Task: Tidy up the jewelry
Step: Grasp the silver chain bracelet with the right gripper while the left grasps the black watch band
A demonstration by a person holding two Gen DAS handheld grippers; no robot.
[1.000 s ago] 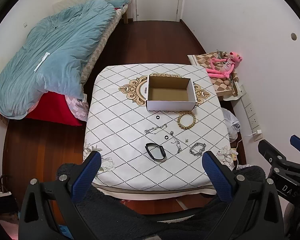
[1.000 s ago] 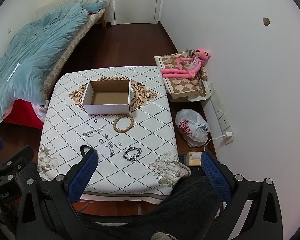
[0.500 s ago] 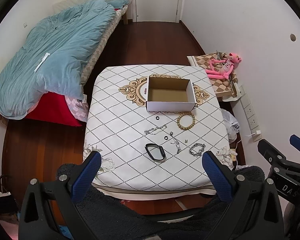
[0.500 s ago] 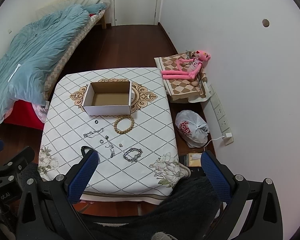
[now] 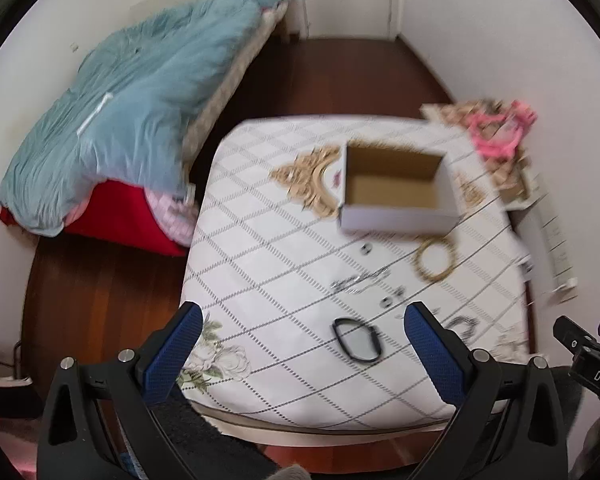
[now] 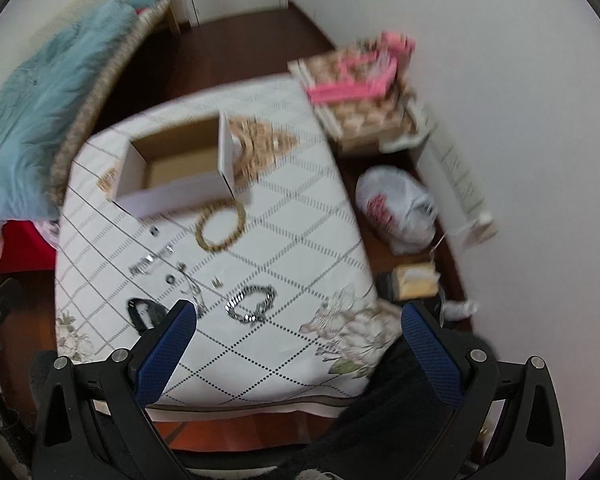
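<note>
An open cardboard box (image 5: 396, 184) (image 6: 176, 170) stands on the table with the diamond-patterned cloth (image 5: 268, 264) (image 6: 300, 240). In front of it lie a wooden bead bracelet (image 5: 436, 258) (image 6: 220, 226), a black bangle (image 5: 356, 340) (image 6: 142, 312), a silver chain bracelet (image 6: 252, 302) (image 5: 460, 324), a thin chain (image 5: 358, 282) (image 6: 152, 262) and small rings. My left gripper (image 5: 300, 344) is open above the near table edge, just left of the bangle. My right gripper (image 6: 300, 340) is open too, low over the front edge near the silver bracelet. Both views are blurred.
A bed with a blue duvet (image 5: 132, 112) lies left of the table. At right, a pink plush toy (image 6: 360, 76) rests on a checked cushion, and a white plastic bag (image 6: 396, 208) sits on the wood floor by the wall. The other gripper (image 5: 588, 352) shows at the right edge.
Both grippers have moved forward and down toward the table; the jewelry now looks larger and closer. Each view has tilted and blurred with motion. Nothing has been grasped.
</note>
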